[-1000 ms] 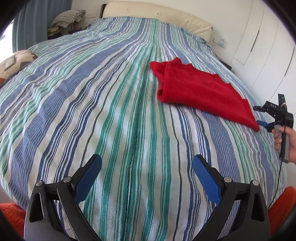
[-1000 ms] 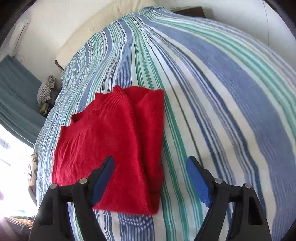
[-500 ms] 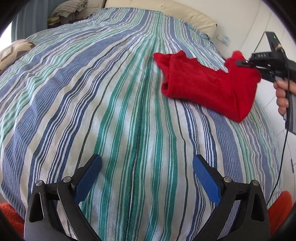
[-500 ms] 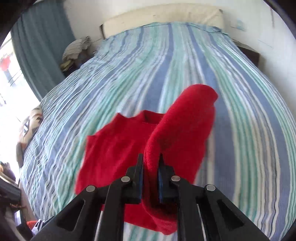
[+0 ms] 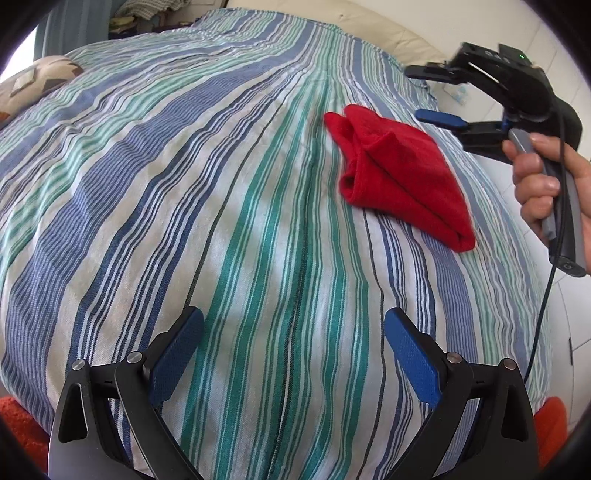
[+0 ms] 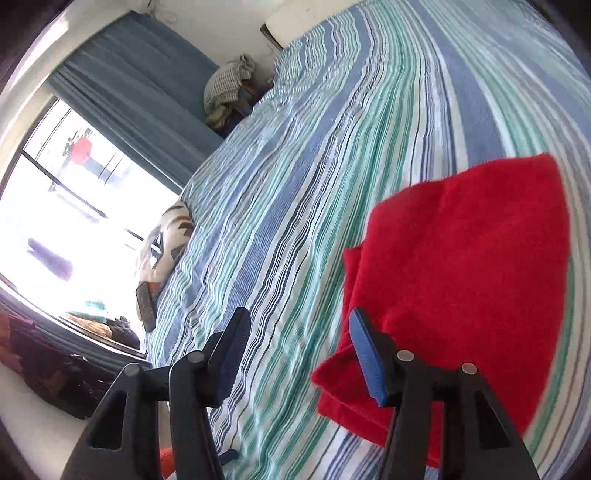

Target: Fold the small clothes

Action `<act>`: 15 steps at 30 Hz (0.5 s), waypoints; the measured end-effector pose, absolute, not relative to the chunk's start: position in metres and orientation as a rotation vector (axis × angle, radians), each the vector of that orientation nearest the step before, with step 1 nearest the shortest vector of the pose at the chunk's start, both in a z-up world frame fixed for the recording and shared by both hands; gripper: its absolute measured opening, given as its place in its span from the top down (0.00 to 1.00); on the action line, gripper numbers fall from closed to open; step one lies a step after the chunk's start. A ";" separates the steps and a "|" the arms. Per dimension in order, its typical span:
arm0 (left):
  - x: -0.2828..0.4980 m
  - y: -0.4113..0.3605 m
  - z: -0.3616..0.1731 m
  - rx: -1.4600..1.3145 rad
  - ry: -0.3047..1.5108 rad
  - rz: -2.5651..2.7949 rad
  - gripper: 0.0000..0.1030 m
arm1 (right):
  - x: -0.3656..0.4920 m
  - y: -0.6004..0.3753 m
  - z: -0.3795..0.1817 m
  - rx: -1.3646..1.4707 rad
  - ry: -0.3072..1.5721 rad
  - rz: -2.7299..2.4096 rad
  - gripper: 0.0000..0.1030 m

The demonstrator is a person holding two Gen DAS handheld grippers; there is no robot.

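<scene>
Refolded red garment now lies diagonally across stripes.

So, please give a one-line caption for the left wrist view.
Folded red knit garment on striped bedspread; right gripper above it, jaws opening, empty.

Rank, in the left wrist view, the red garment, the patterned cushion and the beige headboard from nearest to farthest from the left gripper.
From the left gripper:
1. Red garment, folded on the striped bedspread, ahead and to the right.
2. Patterned cushion, at the bed's far left edge.
3. Beige headboard, at the far end of the bed.
</scene>
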State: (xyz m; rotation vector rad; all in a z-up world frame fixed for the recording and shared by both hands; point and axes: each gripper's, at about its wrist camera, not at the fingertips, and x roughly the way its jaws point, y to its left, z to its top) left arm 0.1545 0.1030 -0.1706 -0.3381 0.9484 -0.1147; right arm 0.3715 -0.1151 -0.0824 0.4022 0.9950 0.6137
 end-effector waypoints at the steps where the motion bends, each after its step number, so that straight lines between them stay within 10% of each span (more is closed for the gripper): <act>1: 0.155 0.106 -0.171 -0.358 0.951 -0.116 0.04 | 0.367 -0.123 -0.077 0.337 0.978 0.562 0.46; 5: 0.156 0.109 -0.172 -0.396 0.952 -0.114 0.04 | 0.362 -0.110 -0.100 -0.029 1.026 0.420 0.71; 15: 0.150 0.118 -0.170 -0.413 0.946 -0.094 0.04 | 0.284 -0.052 -0.108 -0.301 0.802 0.557 0.49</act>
